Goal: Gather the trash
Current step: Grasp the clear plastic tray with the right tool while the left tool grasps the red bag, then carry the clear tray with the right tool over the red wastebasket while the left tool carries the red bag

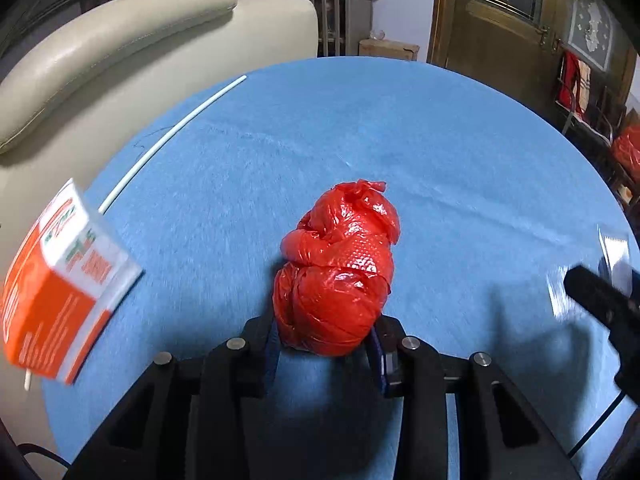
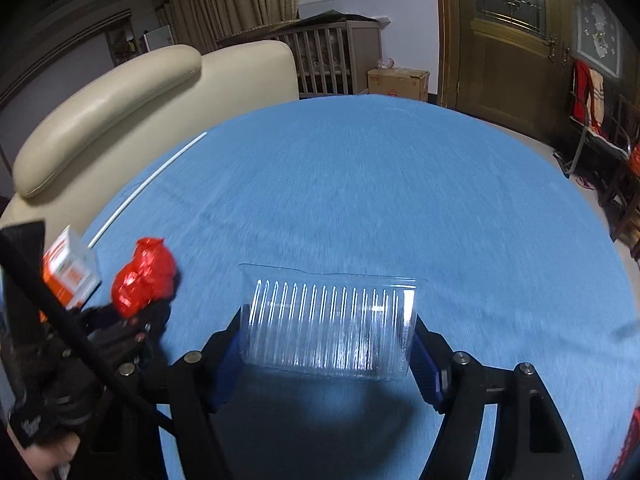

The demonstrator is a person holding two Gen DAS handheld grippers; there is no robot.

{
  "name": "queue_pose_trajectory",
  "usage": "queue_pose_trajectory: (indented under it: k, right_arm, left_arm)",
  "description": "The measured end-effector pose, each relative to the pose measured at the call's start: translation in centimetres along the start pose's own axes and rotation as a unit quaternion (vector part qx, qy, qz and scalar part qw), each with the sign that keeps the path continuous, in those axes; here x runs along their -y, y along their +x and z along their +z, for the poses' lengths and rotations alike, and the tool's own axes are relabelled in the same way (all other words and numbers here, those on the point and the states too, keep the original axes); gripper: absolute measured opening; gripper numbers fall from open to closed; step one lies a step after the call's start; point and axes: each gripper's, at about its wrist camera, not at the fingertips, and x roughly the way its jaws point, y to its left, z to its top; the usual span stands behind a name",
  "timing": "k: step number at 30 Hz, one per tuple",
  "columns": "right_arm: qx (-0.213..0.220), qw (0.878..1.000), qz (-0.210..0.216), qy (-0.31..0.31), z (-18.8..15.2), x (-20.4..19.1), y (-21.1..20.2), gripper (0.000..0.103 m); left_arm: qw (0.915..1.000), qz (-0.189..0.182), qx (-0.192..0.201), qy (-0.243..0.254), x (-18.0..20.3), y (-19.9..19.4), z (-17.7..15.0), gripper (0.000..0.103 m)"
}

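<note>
My left gripper (image 1: 326, 334) is shut on a knotted red plastic bag (image 1: 340, 272), held just above the blue table (image 1: 440, 152). The bag also shows in the right wrist view (image 2: 142, 278), at the left. My right gripper (image 2: 326, 344) is shut on a clear ribbed plastic tray (image 2: 328, 324), gripped at its two short ends. An orange and white carton (image 1: 60, 292) stands at the table's left edge; it also shows in the right wrist view (image 2: 70, 270). A thin white straw (image 1: 172, 136) lies along the far left rim.
A cream leather armchair (image 1: 120, 52) stands close against the table's left side. A wooden door (image 1: 500, 20), a cardboard box (image 2: 398, 80) and a crib (image 2: 332, 60) are beyond the far edge. Chairs with red cloth (image 1: 576, 88) stand at the right.
</note>
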Motion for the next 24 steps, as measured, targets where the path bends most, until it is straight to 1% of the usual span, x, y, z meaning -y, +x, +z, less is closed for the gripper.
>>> queue_pose_trajectory:
  k: [10,17,24]
  right_arm:
    - [0.008,0.999,0.007,0.035,-5.3,2.0,-5.2,0.074]
    - [0.021,0.998,0.005,0.052,-8.4,3.0,-8.3,0.074]
    - [0.030,0.997,-0.001,0.072,-11.3,4.8,-11.0,0.074]
  left_arm:
    - [0.9998,-0.007,0.011,0.015,1.9,-4.8,-3.9,0.039]
    - [0.9994,-0.018,0.013,0.028,3.6,-7.1,-6.7,0.039]
    - [0.9981,-0.032,0.017,0.049,5.7,-8.5,-8.2,0.039]
